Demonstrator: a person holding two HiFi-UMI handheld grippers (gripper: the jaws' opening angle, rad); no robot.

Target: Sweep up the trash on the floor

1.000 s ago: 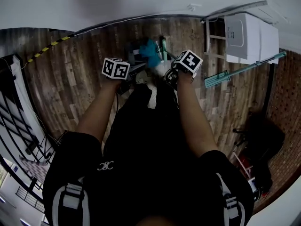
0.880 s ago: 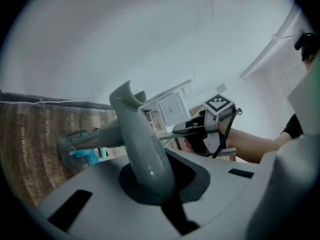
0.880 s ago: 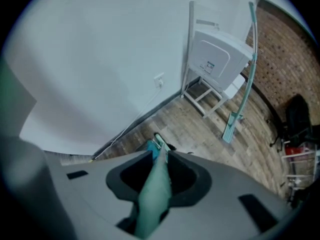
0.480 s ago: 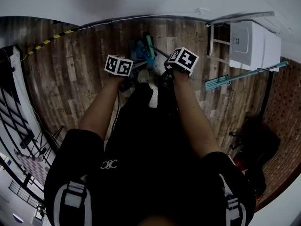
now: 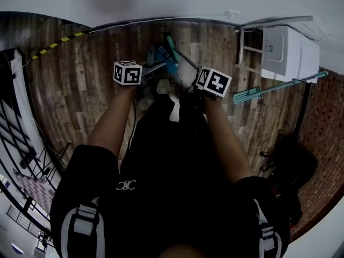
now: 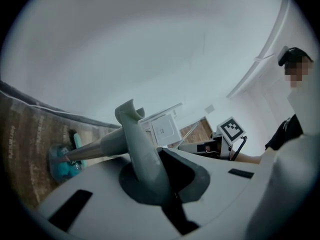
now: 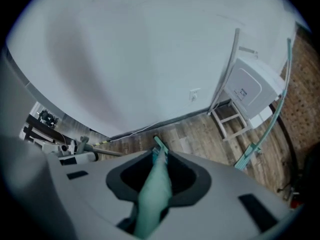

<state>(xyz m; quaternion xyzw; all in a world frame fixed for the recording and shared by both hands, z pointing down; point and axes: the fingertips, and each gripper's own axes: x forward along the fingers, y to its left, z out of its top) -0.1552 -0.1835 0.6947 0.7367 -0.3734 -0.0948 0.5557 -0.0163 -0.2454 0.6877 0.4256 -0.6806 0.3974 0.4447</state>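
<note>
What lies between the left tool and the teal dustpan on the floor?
Only the grey handle, clamped in the left tool, runs down to the teal dustpan; the left gripper view shows it.

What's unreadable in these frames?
Trash: none discernible; head view is dark and small, and the person's body covers the near floor.
Broom head: right gripper view, hidden behind the right gripper shut on the teal handle.
Teal dustpan: left gripper view, blurred near the edge past the grey handle; contents unreadable.
</note>
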